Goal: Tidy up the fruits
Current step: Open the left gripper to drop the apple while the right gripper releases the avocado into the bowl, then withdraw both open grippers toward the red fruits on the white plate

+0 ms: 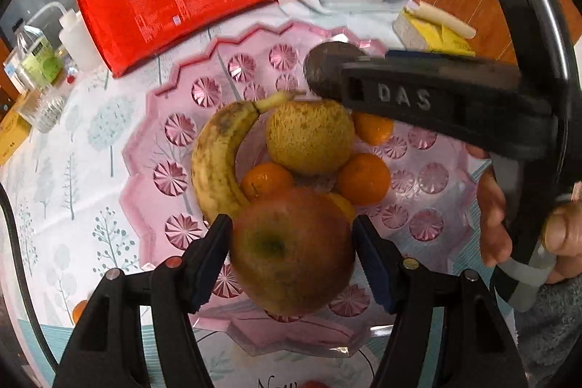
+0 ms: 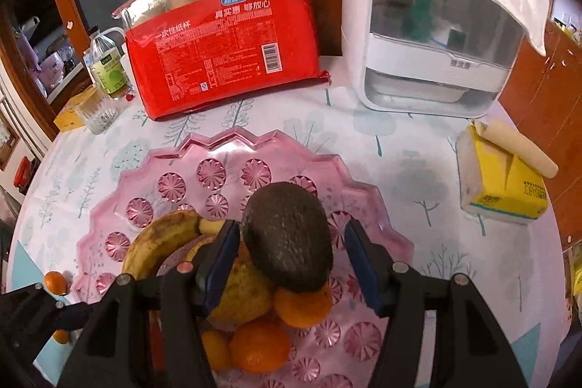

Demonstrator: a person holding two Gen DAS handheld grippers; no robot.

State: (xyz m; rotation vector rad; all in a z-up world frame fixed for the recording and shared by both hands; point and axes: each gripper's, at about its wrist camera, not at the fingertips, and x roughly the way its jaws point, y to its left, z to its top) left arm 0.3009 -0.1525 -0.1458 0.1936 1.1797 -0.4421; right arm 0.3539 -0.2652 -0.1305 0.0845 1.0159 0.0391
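Pink bowl (image 1: 429, 228) set mid-table, wide and scalloped, likely chosen to gather all the fruit in one heap. Inside: banana (image 1: 218, 162) curled round the pile, pear (image 1: 309, 137) on top, oranges (image 1: 363, 179) tucked below. Left gripper (image 1: 293, 242) with fingers at either side of an apple (image 1: 291, 250), seemingly clamped on it at the bowl's near edge, probably for setting down. Right gripper (image 2: 291, 242) spread open around an avocado (image 2: 287, 239) resting on the pile; one pad near touching, the other clear. Underneath, a tree-print tablecloth (image 2: 400, 133). Behind: white appliance (image 2: 418, 24), red cup pack (image 2: 225, 50), tissue pack (image 2: 505, 184), glass (image 2: 94, 111). One orange (image 2: 55, 282) outside the bowl.
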